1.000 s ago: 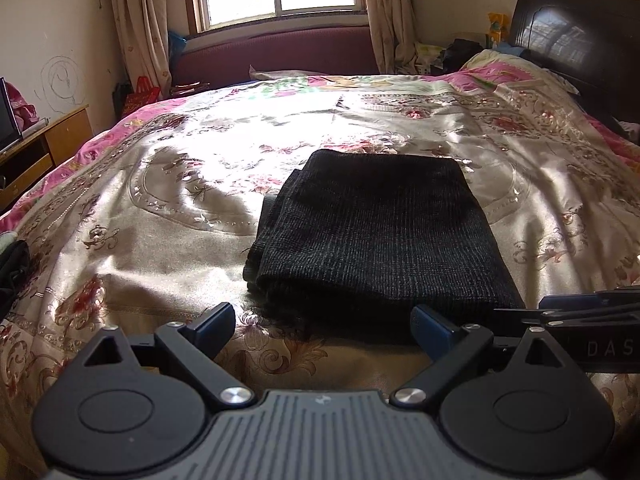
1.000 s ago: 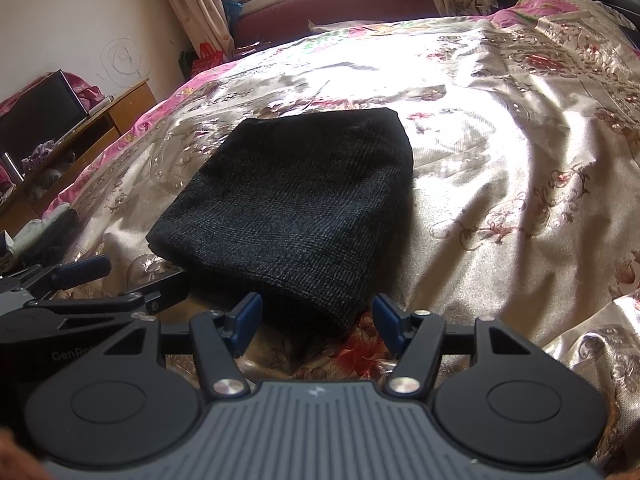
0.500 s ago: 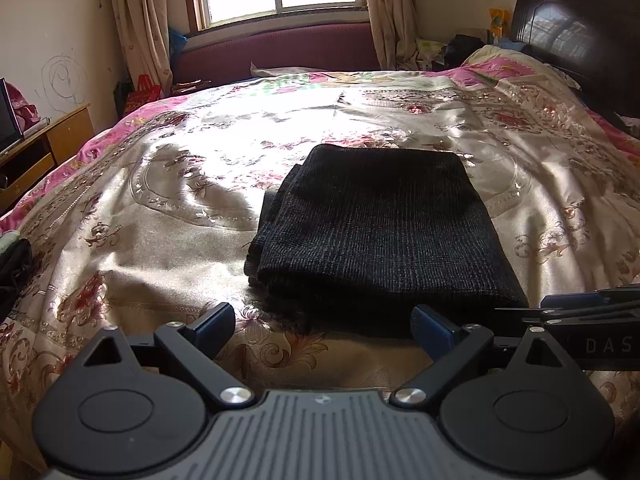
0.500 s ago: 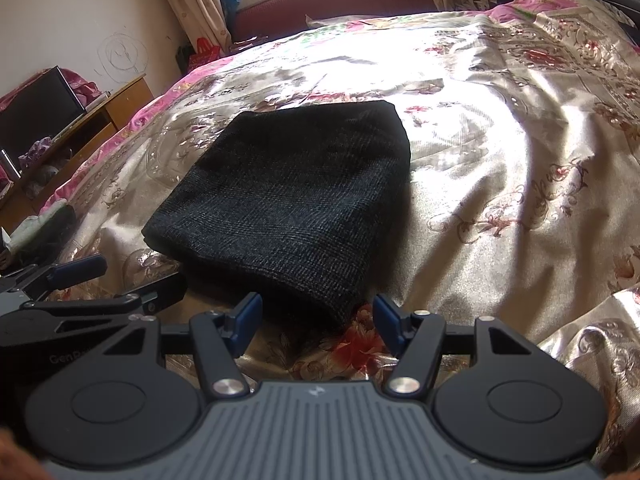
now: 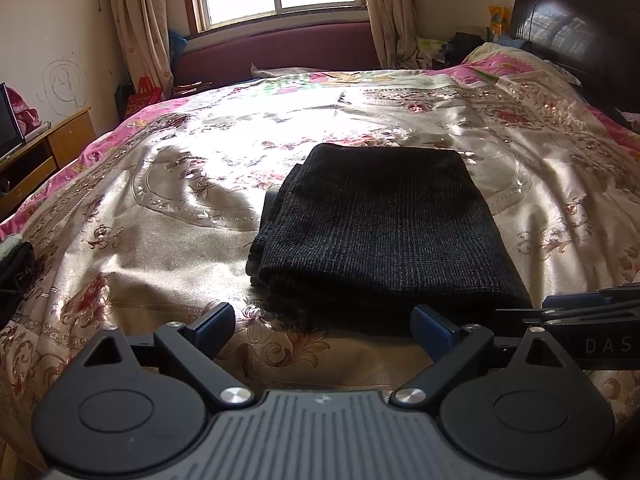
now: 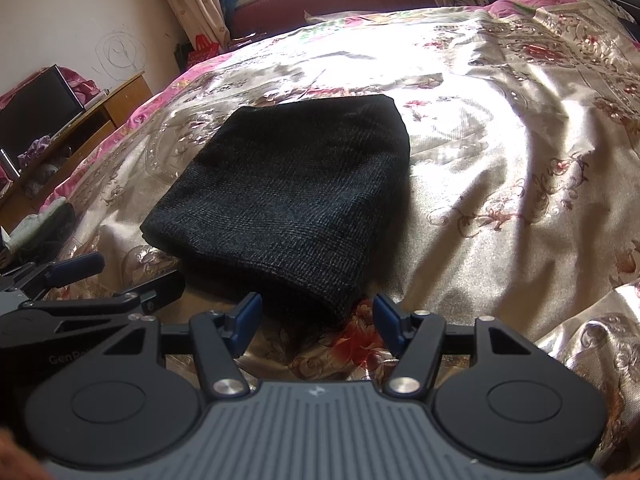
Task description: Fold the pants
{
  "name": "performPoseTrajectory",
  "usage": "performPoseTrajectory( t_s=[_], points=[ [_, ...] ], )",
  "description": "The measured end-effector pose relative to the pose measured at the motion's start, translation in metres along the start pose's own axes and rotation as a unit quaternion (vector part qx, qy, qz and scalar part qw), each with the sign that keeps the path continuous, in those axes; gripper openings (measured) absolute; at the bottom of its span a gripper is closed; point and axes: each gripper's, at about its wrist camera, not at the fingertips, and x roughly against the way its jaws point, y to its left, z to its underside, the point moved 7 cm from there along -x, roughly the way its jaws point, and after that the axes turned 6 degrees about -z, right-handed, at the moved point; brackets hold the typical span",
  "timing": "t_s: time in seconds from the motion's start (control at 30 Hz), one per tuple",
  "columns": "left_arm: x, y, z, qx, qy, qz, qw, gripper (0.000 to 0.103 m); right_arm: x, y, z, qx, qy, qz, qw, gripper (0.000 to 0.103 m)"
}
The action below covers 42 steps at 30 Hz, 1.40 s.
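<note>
The dark grey pants (image 5: 380,232) lie folded into a compact rectangle on the floral bedspread (image 5: 160,208); they also show in the right wrist view (image 6: 288,200). My left gripper (image 5: 322,326) is open and empty, just short of the near edge of the pants. My right gripper (image 6: 316,320) is open and empty at the pants' near right corner. The left gripper shows at the left of the right wrist view (image 6: 120,280), and the right gripper shows at the right of the left wrist view (image 5: 580,312).
A dark wooden headboard (image 5: 580,40) stands at the right. A wooden cabinet with a TV (image 5: 36,152) is at the left wall. A maroon bench (image 5: 280,52) sits under the window. Dark clothing (image 5: 12,276) lies at the bed's left edge.
Both grippers have drawn back and risen slightly from the folded pants. The pants lie still.
</note>
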Motion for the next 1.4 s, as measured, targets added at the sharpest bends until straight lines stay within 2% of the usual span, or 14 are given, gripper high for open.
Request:
performPoseTrajectory(
  t_s=[1.4],
  points=[
    [0.0038,-0.0003,0.0003,-0.012,-0.006,-0.006,0.9999,0.103,0.0012,-0.0002,0.0052,-0.002,0.006,0.001,1.000,0.063]
  ],
)
